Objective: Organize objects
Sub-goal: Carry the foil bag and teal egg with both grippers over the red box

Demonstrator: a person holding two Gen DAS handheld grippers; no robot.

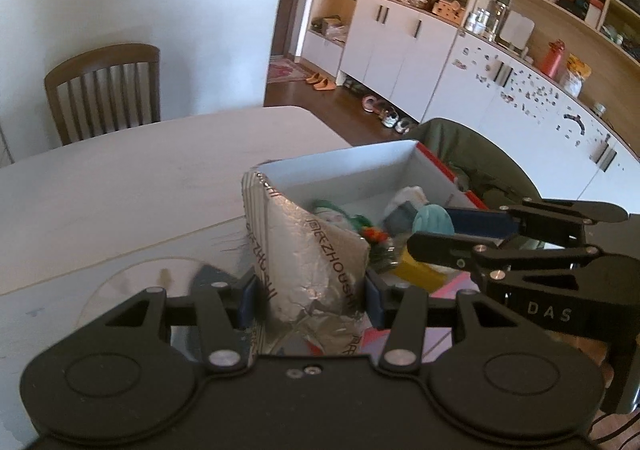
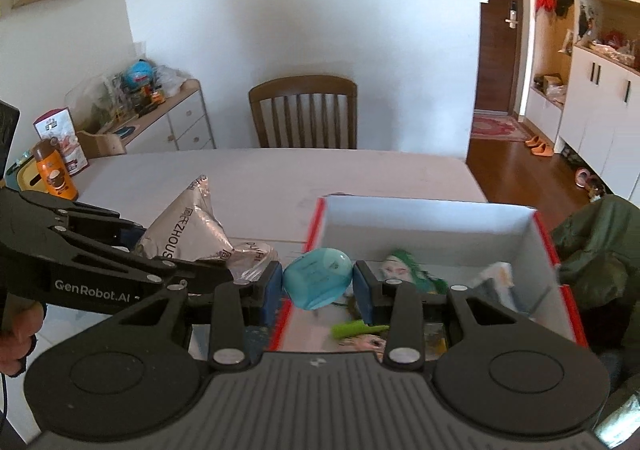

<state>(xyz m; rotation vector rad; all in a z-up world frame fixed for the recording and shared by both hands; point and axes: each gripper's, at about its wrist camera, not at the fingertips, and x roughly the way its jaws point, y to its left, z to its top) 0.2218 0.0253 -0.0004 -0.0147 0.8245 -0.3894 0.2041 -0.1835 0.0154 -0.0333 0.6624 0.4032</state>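
Note:
My left gripper (image 1: 308, 300) is shut on a crinkled silver foil packet (image 1: 310, 262), held just left of the open cardboard box (image 1: 340, 166). In the right wrist view the same silver foil packet (image 2: 188, 230) sticks out of the left gripper (image 2: 224, 270) beside the box. My right gripper (image 2: 319, 286) is shut on a teal rounded object (image 2: 318, 282), over the left wall of the white box (image 2: 420, 222) with red edges. From the left wrist view, the right gripper (image 1: 432, 228) reaches over the box with the teal object (image 1: 434, 222). Several small items lie inside, among them a green-haired figure (image 2: 404, 266).
A wooden chair (image 2: 304, 110) stands at the far side of the pale table (image 2: 280, 174). An orange bottle (image 2: 54, 172) and a carton (image 2: 60, 138) stand at the table's left end. A green jacket (image 2: 600, 250) hangs right of the box. White cabinets (image 1: 400, 46) line the right wall.

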